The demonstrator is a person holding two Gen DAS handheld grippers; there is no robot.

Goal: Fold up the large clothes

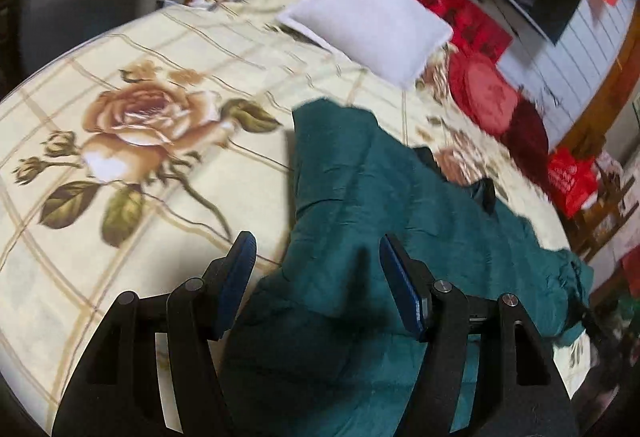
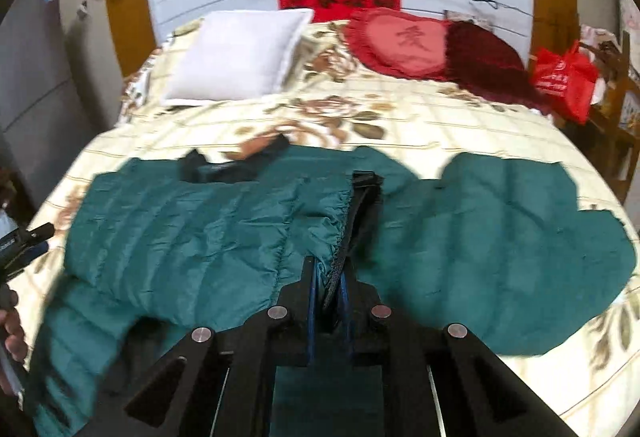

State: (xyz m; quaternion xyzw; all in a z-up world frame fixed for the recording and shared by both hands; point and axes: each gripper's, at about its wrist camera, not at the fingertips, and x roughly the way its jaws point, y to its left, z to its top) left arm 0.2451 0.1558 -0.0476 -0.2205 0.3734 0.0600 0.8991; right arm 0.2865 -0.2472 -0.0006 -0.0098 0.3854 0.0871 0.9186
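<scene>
Teal padded jacket (image 2: 208, 221) spread across floral bedspread (image 2: 400, 125), right tongs (image 2: 330, 277) clenched on jacket's dark-trimmed edge, lifting it, left tongs (image 1: 316, 257) released, hovering over a jacket fold, nothing gripped, white pillow (image 2: 240, 53) at bed head.

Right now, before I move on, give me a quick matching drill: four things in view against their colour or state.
Things:
1 jacket
2 square pillow
3 left gripper
4 right gripper

States:
A white
B jaws apart, nothing between the pads
C teal, spread on the bed
D clamped on the jacket's front edge

Pairs: 1-C, 2-A, 3-B, 4-D
</scene>
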